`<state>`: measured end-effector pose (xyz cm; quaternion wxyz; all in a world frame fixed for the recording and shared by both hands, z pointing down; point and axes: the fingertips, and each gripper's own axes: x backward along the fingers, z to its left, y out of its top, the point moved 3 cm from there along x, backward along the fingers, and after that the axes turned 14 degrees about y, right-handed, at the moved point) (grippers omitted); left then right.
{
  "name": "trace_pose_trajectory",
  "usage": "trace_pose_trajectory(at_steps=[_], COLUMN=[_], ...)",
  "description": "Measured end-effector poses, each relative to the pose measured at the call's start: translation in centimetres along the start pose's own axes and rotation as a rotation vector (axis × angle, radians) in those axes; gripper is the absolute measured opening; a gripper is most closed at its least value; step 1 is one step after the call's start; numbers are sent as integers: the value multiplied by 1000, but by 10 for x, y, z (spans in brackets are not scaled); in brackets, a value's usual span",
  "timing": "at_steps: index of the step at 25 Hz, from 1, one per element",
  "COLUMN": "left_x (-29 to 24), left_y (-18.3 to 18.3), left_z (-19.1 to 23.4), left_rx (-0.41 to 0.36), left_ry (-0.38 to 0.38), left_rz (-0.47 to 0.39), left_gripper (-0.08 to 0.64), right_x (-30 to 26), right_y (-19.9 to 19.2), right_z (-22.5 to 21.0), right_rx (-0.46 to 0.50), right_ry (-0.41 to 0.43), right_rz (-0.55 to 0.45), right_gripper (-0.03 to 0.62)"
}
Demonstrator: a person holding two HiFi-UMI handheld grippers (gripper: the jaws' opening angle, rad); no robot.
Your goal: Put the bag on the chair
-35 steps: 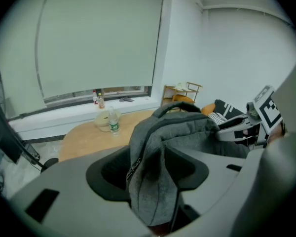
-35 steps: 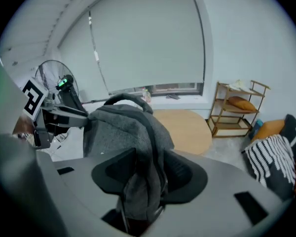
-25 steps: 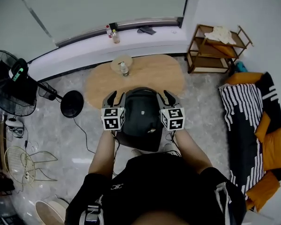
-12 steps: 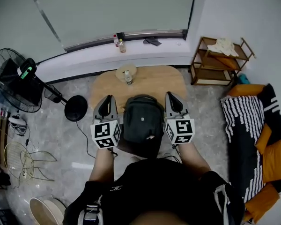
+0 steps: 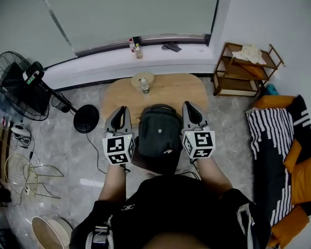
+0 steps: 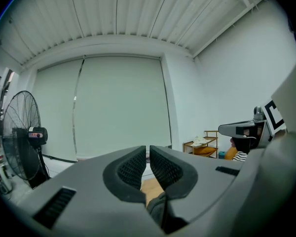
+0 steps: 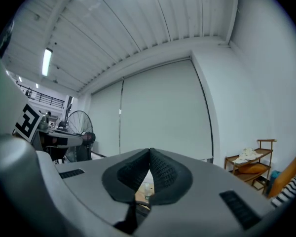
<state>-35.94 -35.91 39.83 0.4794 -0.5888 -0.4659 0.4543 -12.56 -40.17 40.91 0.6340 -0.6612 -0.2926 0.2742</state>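
Note:
The black backpack [image 5: 158,134] stands upright on the dark seat of the chair [image 5: 141,163], just in front of the person's lap. My left gripper [image 5: 123,110] is beside the bag's left side and my right gripper [image 5: 188,106] beside its right side, both a little apart from it. In the left gripper view the left gripper [image 6: 148,149] has its ribbed pads together with nothing between them. The right gripper [image 7: 150,152] is likewise shut and empty in its own view. Both point forward and slightly upward toward the window wall.
An oval wooden table [image 5: 171,90] with a small bottle [image 5: 143,85] stands right behind the chair. A floor fan [image 5: 20,84] is at the left, a wooden shelf [image 5: 246,64] at the back right, and a striped and orange blanket [image 5: 285,139] at the right.
A second ago both grippers had open jaws flanking the bag. Their jaws have since shut and they have drawn off to its sides; the bag rests lower on the chair.

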Motion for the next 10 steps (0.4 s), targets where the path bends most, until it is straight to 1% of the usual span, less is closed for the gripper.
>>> trace_pose_trajectory(at_steps=[10], left_x=[-1], left_y=[-5], left_z=[5], left_rx=[-7], left_ry=[-22], left_rz=[3], left_gripper=[38], right_x=[-4], right_y=[-4], right_z=[11], right_rx=[-7], right_ry=[1], right_rz=[-2], right_gripper=[12])
